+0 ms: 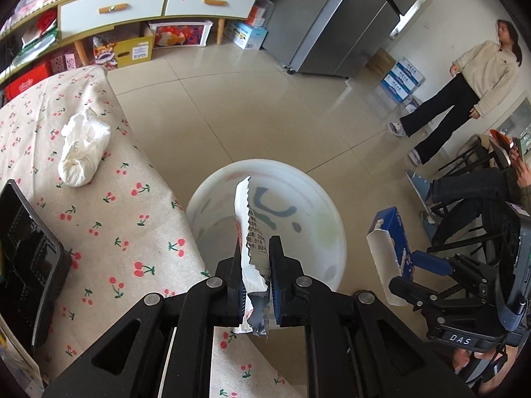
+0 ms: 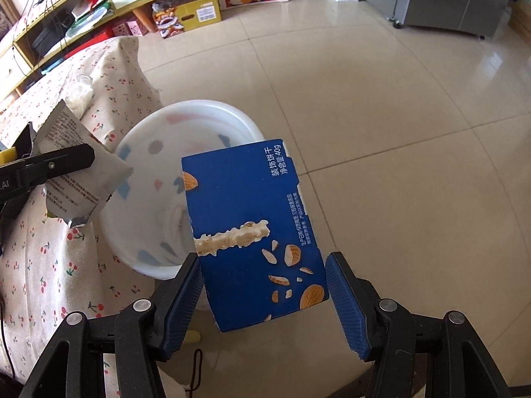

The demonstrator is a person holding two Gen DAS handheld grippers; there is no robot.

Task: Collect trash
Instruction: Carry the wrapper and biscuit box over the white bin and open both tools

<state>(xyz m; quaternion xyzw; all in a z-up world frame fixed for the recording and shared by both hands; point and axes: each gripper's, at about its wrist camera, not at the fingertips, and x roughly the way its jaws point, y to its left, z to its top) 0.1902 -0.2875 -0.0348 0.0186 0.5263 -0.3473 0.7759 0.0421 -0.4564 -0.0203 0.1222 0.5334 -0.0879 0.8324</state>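
Note:
My left gripper (image 1: pixel 255 258) is shut on a torn white snack wrapper (image 1: pixel 249 222) and holds it over the rim of a white bin (image 1: pixel 327 205) on the floor beside the table. In the right wrist view the wrapper (image 2: pixel 74 169) hangs from the left gripper (image 2: pixel 59 162) at the left. My right gripper (image 2: pixel 264 290) holds a blue biscuit box (image 2: pixel 252 229) between its pads above the bin (image 2: pixel 199 112); a small gap shows at the right pad. The box also shows in the left wrist view (image 1: pixel 395 242). A crumpled white tissue (image 1: pixel 83 149) lies on the cherry-print tablecloth (image 1: pixel 109 205).
A dark phone or tablet (image 1: pixel 26 258) stands at the table's left edge. A person (image 1: pixel 464 83) stands at the far right and another sits on a chair (image 1: pixel 481 199). A steel fridge (image 1: pixel 348 20) and a low cabinet (image 1: pixel 149 3) with boxes line the back.

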